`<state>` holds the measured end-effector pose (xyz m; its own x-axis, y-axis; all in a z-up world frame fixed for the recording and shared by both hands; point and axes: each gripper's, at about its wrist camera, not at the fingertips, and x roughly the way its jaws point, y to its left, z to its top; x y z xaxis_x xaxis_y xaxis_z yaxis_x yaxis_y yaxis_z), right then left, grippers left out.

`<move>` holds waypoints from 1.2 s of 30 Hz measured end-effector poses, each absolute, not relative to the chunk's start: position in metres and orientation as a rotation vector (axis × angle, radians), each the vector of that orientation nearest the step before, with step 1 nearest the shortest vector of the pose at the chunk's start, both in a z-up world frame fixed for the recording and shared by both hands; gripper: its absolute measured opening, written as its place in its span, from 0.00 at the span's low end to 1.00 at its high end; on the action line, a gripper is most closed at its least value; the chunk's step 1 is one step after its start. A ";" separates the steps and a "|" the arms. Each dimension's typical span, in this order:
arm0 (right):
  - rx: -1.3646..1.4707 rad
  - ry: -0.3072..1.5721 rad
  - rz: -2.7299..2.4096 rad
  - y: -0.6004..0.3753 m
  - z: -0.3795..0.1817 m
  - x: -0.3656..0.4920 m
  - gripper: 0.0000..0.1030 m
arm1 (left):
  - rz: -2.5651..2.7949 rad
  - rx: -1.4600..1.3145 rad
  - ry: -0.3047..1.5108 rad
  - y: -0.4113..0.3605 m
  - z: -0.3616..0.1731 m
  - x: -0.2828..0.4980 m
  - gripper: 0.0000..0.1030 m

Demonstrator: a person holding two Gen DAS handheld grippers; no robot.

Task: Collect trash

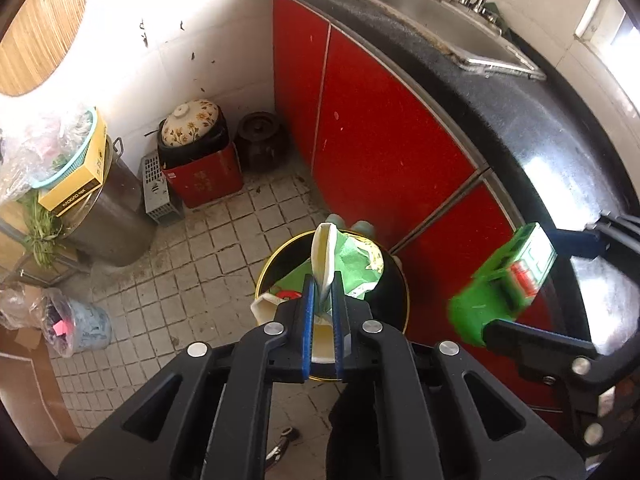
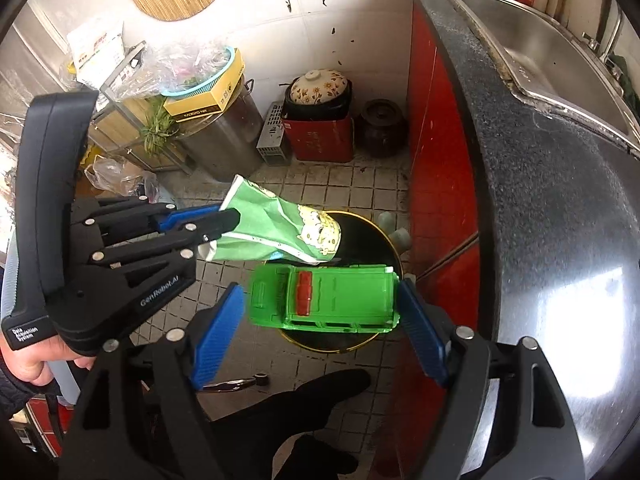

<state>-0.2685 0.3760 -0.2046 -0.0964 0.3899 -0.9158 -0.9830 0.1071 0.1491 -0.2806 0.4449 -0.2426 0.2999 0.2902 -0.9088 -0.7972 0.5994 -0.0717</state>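
Right gripper (image 2: 320, 312): nearest in the right wrist view; its blue fingers (image 2: 218, 334) stand wide apart, one on each side of the green toy car (image 2: 324, 298). The right finger looks to touch the car's end, while a gap shows at the left finger, so no clamp can be told.
Green toy car: lies level between those fingers, directly above the bin (image 2: 360, 240), blurred in the left wrist view.
Left gripper (image 1: 322, 308): its fingers are together, clamped on the crumpled green paper bag (image 1: 344, 268).
Green paper bag: hangs from the left fingers over the bin's opening; in the right wrist view it sticks out to the right of the fingers, just left of and beyond the car.
Bin: round, black, with a gold rim (image 1: 280, 246), standing on the tiled floor (image 1: 208, 240) just beside the red cabinet doors (image 1: 380, 136); some green and white scraps already lie inside.
Person: a hand (image 2: 24, 364) grips the left tool's handle at the left edge of the right wrist view.
Table: dark stone top on the right, carrying a steel sink (image 1: 432, 20).
Far corner: a flowered pot lid (image 1: 190, 122) on a red box, a dark jar (image 1: 262, 138) beside it.
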 end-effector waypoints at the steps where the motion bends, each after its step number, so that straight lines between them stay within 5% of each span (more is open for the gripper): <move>1: -0.758 1.060 1.361 0.377 -0.205 -0.268 0.83 | 0.787 -0.577 1.050 0.447 -0.247 -0.279 0.07; 2: -0.759 1.063 1.362 0.376 -0.205 -0.266 0.83 | 0.792 -0.578 1.056 0.449 -0.250 -0.280 0.13; 4: -0.749 1.072 1.362 0.374 -0.204 -0.264 0.84 | 0.799 -0.590 1.050 0.450 -0.249 -0.282 0.70; 5: -0.747 1.071 1.360 0.372 -0.203 -0.262 0.84 | 0.806 -0.587 1.027 0.450 -0.246 -0.285 0.75; 15: -0.667 1.060 1.337 0.340 -0.174 -0.252 0.84 | 0.773 -0.571 1.005 0.437 -0.231 -0.277 0.77; 21: -0.542 1.012 1.261 0.289 -0.123 -0.226 0.88 | 0.711 -0.501 1.003 0.412 -0.200 -0.252 0.88; 36: -0.089 0.920 0.427 -0.072 -0.027 -0.141 0.92 | 0.053 -0.167 0.961 0.186 -0.103 -0.053 0.91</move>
